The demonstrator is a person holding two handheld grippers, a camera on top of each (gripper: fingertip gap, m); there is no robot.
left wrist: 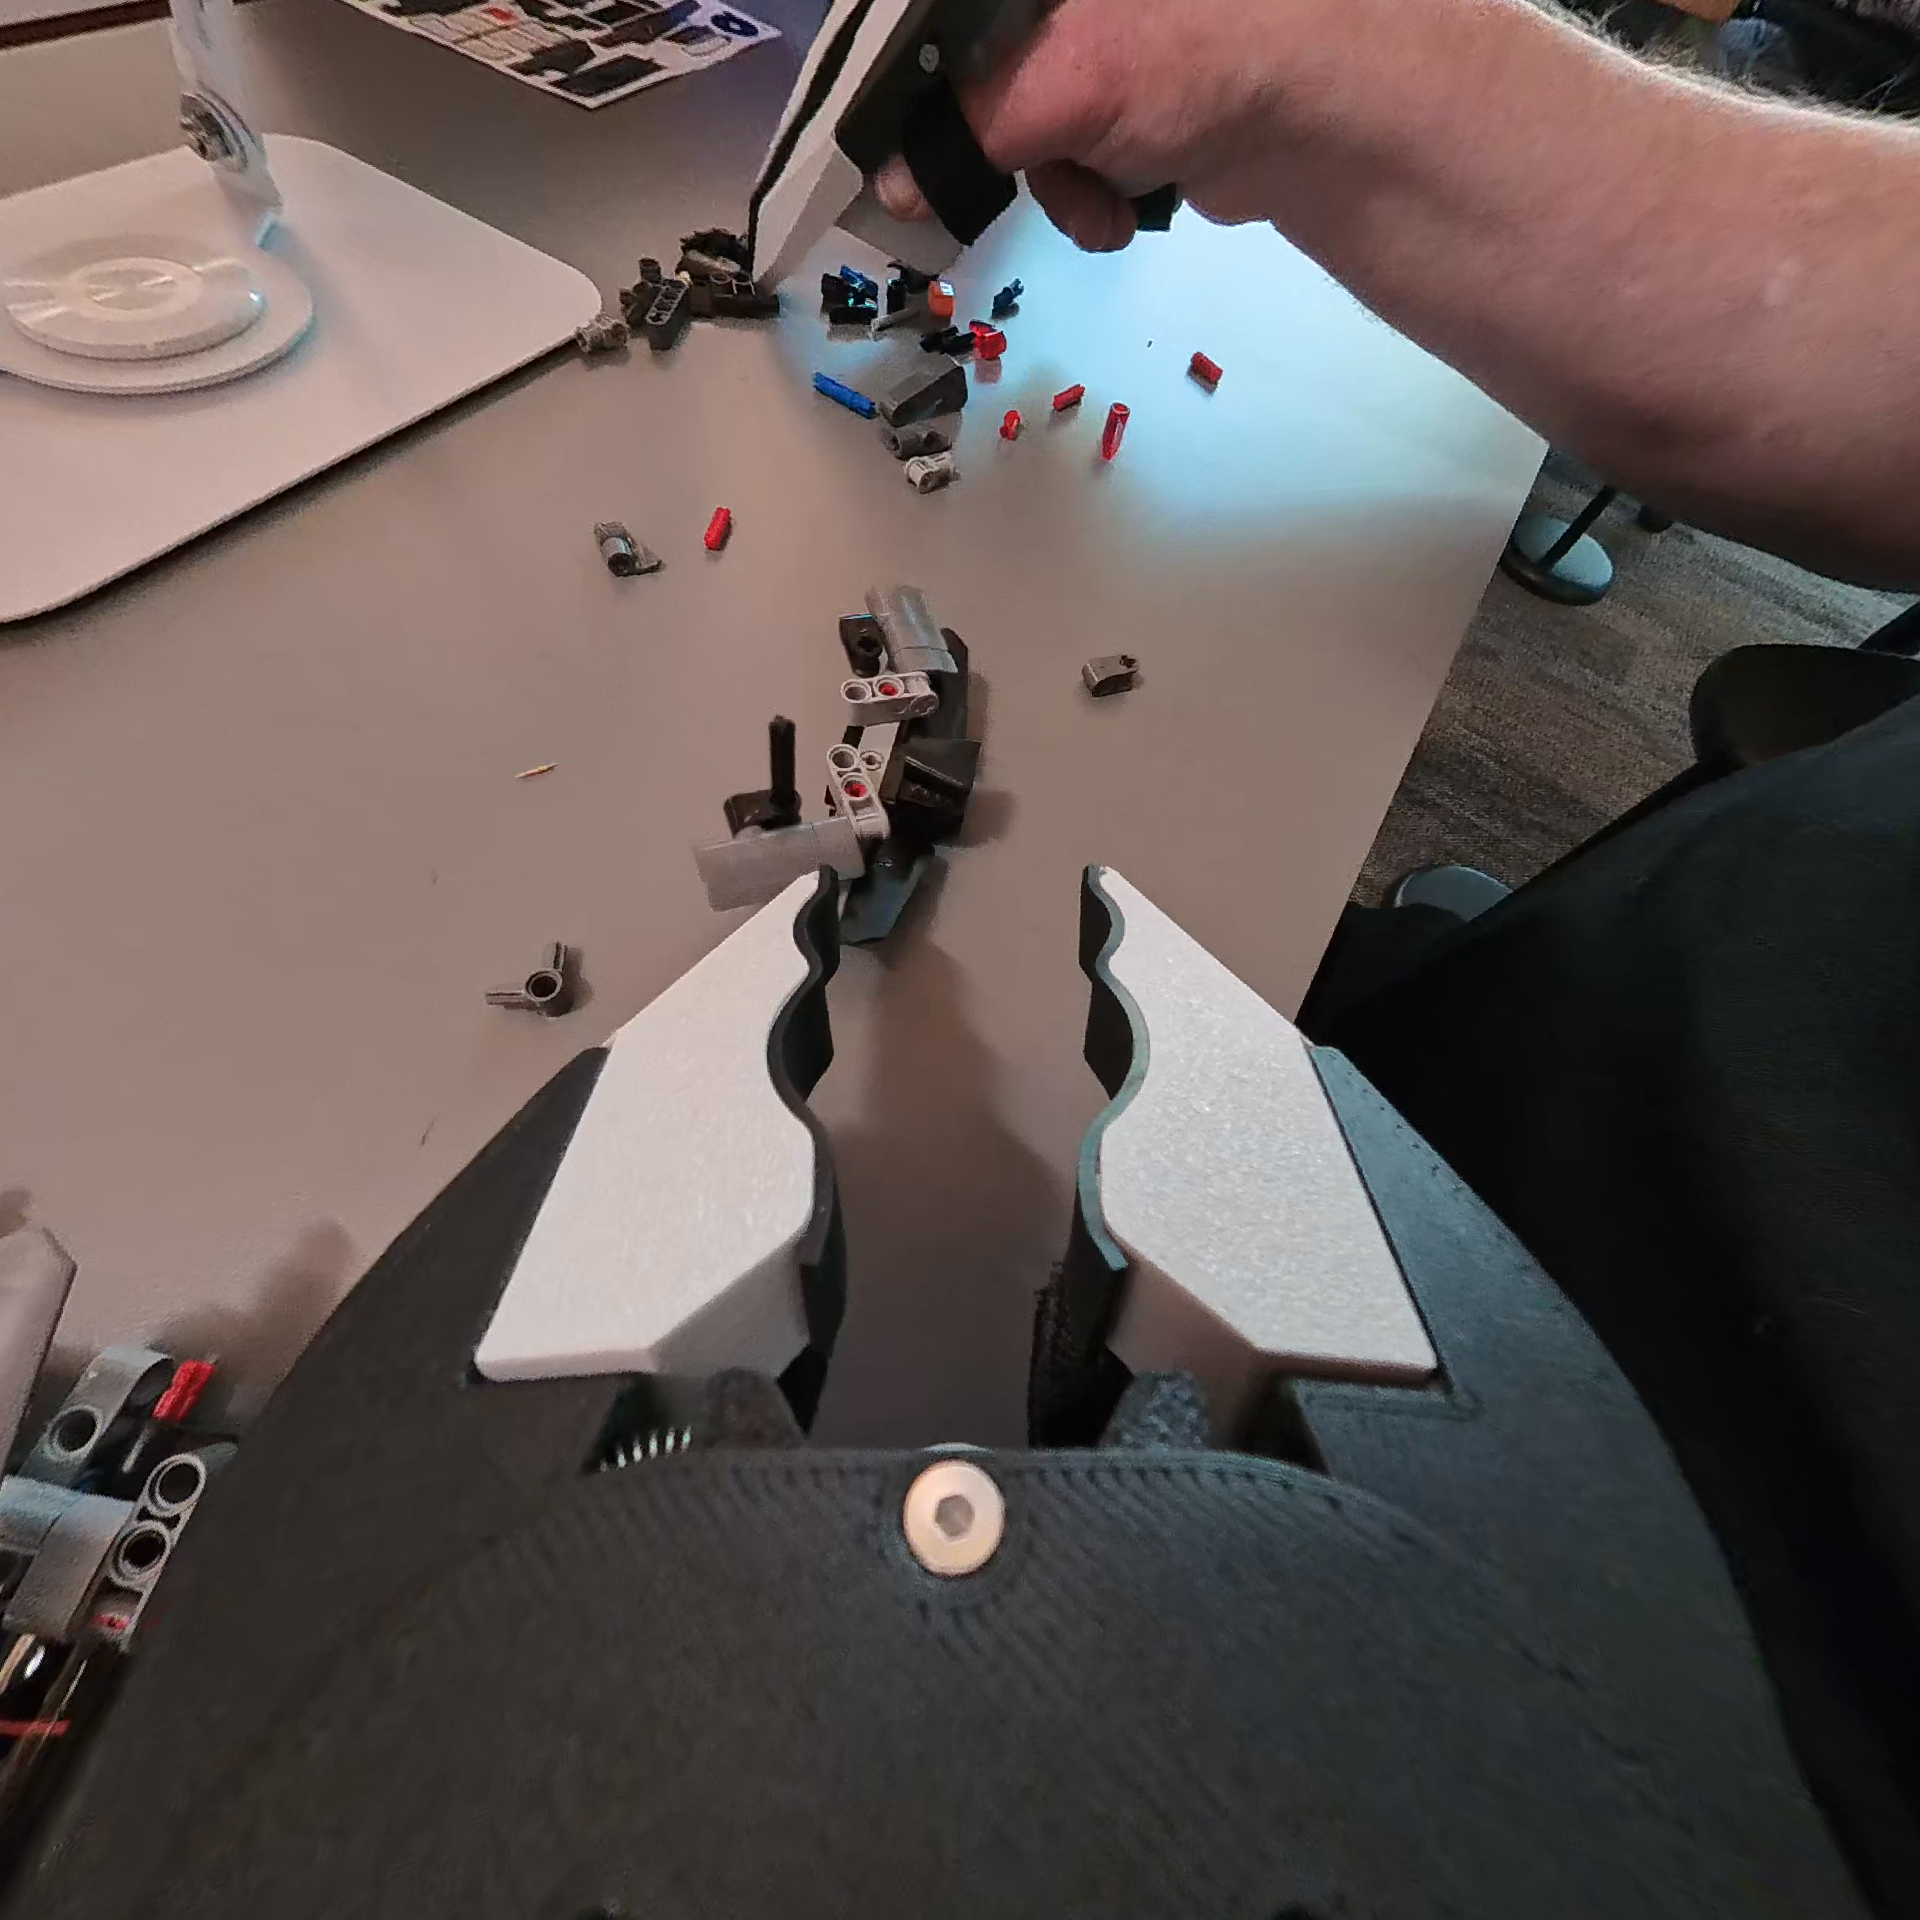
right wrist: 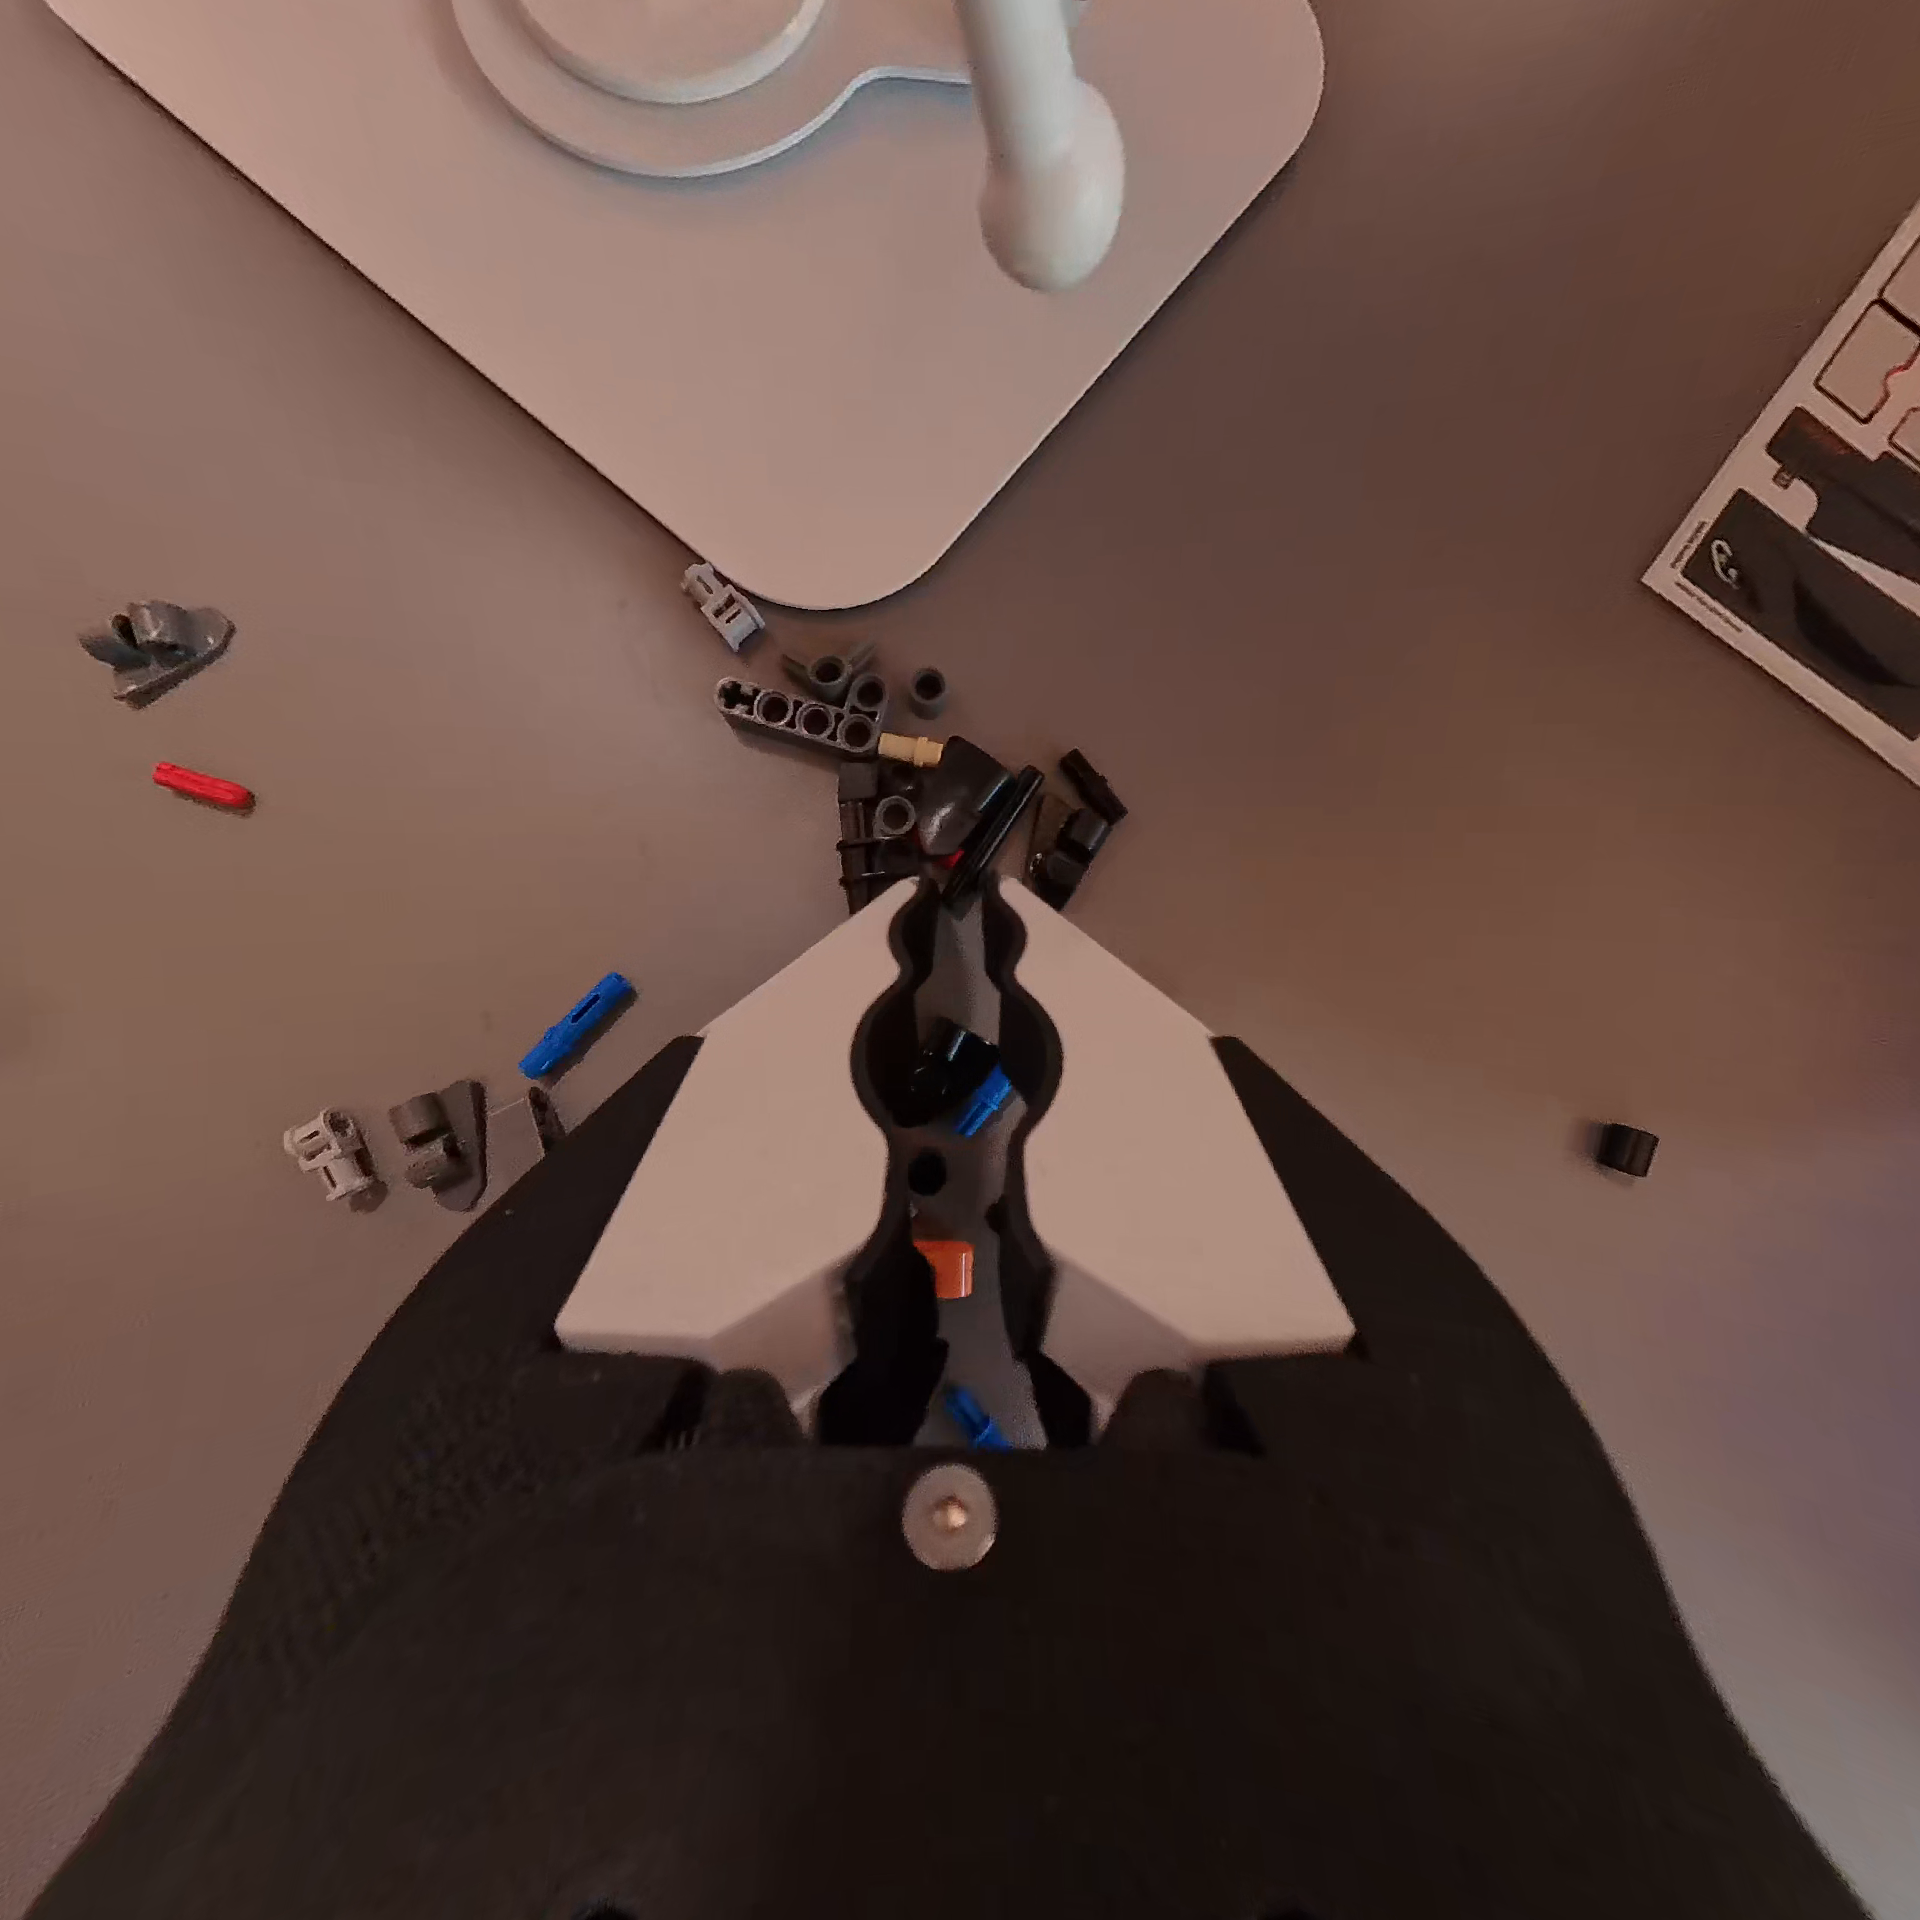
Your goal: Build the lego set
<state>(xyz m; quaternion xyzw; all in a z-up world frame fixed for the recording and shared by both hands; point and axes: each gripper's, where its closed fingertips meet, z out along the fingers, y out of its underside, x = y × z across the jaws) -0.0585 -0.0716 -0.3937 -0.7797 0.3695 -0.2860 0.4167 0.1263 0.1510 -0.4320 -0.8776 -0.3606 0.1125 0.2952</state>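
A part-built assembly (left wrist: 883, 769) of grey beams, black panels and an upright black axle lies on the grey table just beyond my left gripper (left wrist: 956, 894), which is open and empty. My right gripper (right wrist: 958, 888) is closed at the tips on a thin black piece (right wrist: 997, 821) in a pile of dark pieces (right wrist: 873, 790). In the left wrist view the right gripper (left wrist: 769, 239) is far off, held by a hand, with its tip down in that pile (left wrist: 707, 291). Black, blue and orange pieces (right wrist: 951, 1268) show on the table through the finger gap.
A white stand base (left wrist: 260, 343) (right wrist: 727, 312) lies at the back. A sticker sheet (left wrist: 582, 42) (right wrist: 1818, 540) lies beside it. Loose red, blue and grey pieces (left wrist: 1039, 395) are scattered about. The table edge (left wrist: 1434, 727) runs on the right. More built parts (left wrist: 94, 1486) sit lower left. The gap from one gripper's tips to the other's is roughly 30 centimetres.
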